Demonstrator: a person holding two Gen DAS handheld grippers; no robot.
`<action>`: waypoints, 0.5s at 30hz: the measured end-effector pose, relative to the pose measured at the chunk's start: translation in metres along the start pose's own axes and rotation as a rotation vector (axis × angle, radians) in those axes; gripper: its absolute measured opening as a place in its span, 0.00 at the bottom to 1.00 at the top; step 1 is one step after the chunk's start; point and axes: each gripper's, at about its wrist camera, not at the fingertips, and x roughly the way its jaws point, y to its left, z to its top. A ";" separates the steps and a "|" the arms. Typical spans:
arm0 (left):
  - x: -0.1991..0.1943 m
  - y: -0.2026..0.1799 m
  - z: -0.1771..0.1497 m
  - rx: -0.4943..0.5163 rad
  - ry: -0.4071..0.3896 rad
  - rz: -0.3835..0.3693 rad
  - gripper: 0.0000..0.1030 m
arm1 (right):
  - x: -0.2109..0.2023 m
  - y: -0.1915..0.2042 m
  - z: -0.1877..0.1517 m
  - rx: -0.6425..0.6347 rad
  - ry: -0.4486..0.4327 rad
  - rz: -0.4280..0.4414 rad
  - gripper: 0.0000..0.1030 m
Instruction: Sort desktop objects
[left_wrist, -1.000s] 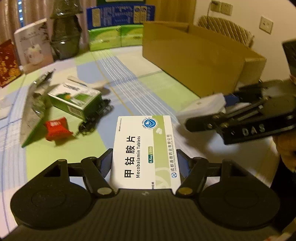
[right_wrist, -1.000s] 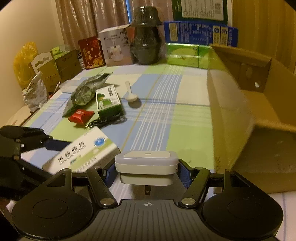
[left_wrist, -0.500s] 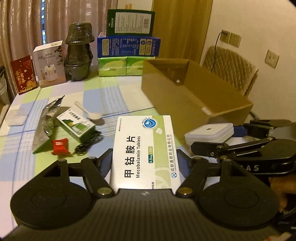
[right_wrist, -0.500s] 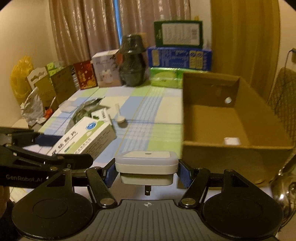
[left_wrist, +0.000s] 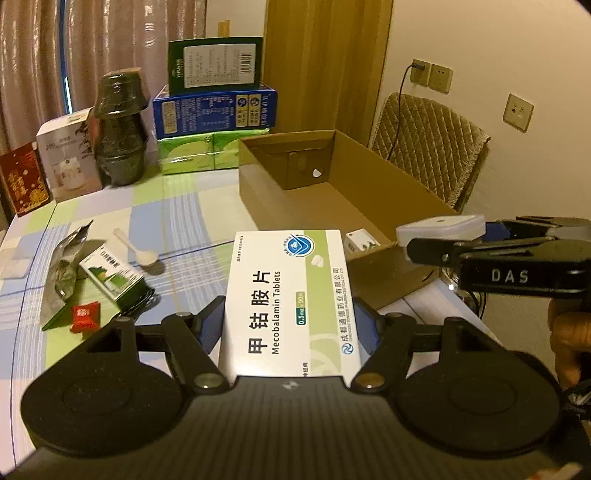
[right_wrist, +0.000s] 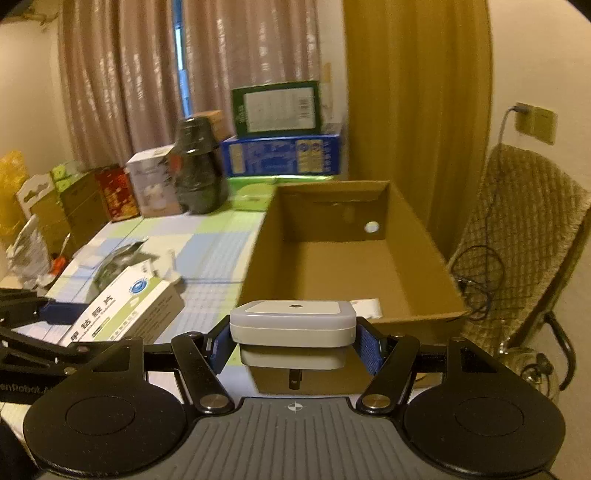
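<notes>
My left gripper (left_wrist: 290, 325) is shut on a white and green Mecobalamin tablet box (left_wrist: 288, 295), held above the table near the front corner of an open cardboard box (left_wrist: 369, 192). My right gripper (right_wrist: 293, 341) is shut on a white square plug-in night light (right_wrist: 293, 321), just before the cardboard box's (right_wrist: 332, 266) near wall. In the left wrist view the right gripper (left_wrist: 443, 242) with the night light (left_wrist: 439, 227) hangs to the right. The tablet box (right_wrist: 122, 306) shows at the left of the right wrist view. A small white item (left_wrist: 362, 240) lies inside the cardboard box.
On the checked tablecloth (left_wrist: 177, 210) at left lie a green carton (left_wrist: 110, 273), a white spoon (left_wrist: 136, 249), a foil pouch (left_wrist: 64, 269), a red sachet (left_wrist: 85, 315) and a black cable. Stacked boxes (left_wrist: 214, 110) and a dark jar (left_wrist: 118, 129) stand at the back. A padded chair (left_wrist: 428, 147) stands right.
Both grippers rose with their loads and moved toward the cardboard box; its inside now shows from above. The grips have not changed.
</notes>
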 end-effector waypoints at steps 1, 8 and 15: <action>0.002 -0.004 0.003 0.005 0.001 0.000 0.65 | -0.001 -0.004 0.002 0.004 -0.004 -0.008 0.62; 0.017 -0.025 0.023 0.022 -0.006 -0.012 0.65 | -0.007 -0.030 0.013 0.029 -0.031 -0.045 0.62; 0.032 -0.038 0.040 0.027 -0.009 -0.037 0.65 | -0.004 -0.044 0.023 0.028 -0.041 -0.064 0.62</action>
